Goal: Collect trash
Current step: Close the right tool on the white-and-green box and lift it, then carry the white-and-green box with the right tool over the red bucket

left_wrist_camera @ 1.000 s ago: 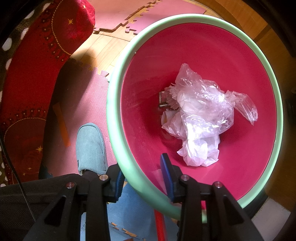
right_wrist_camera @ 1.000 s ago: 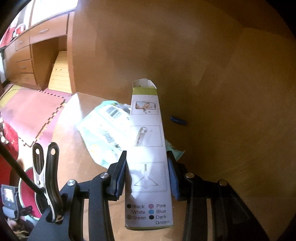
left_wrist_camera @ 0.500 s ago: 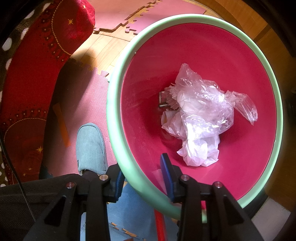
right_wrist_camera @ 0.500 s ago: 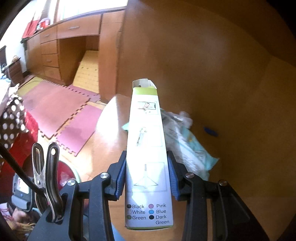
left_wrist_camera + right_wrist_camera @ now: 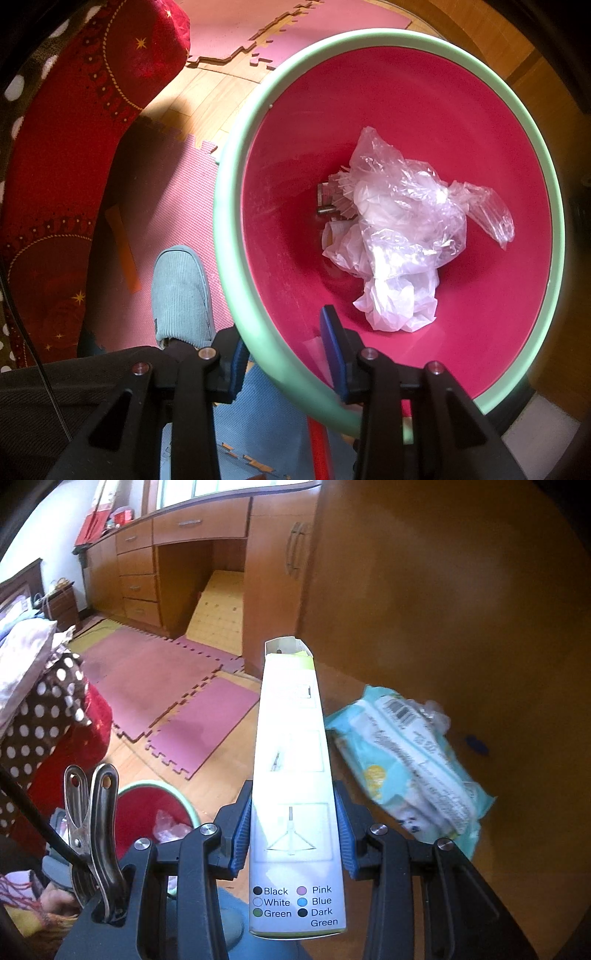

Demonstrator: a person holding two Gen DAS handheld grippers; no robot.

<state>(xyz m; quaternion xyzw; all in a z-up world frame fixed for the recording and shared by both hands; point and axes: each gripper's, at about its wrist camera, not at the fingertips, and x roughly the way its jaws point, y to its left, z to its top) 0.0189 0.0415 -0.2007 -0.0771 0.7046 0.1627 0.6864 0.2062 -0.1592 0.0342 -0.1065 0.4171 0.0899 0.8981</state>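
Observation:
My left gripper [image 5: 286, 350] points straight down and is shut on the pale green rim of a pink bin [image 5: 229, 236], one finger outside the wall and one inside. Crumpled clear plastic bags [image 5: 399, 236] lie at the bin's bottom. In the right wrist view my right gripper [image 5: 293, 834] is shut on a long white carton [image 5: 291, 738] with colour names printed at its near end; its far flap stands open. The same bin [image 5: 147, 805] shows low on the left, below and left of the carton.
A pale blue wipes pack [image 5: 406, 760] and a small blue object [image 5: 476, 744] lie on the wooden top at right. Pink foam mats [image 5: 155, 679] cover the floor before a wooden desk [image 5: 140, 568]. A person's grey slipper [image 5: 181, 295] and a red cushion [image 5: 66, 147] are beside the bin.
The right gripper has swung left with the carton: the wipes pack slid from behind the carton to its right, and the floor and bin came into view. The left gripper kept still.

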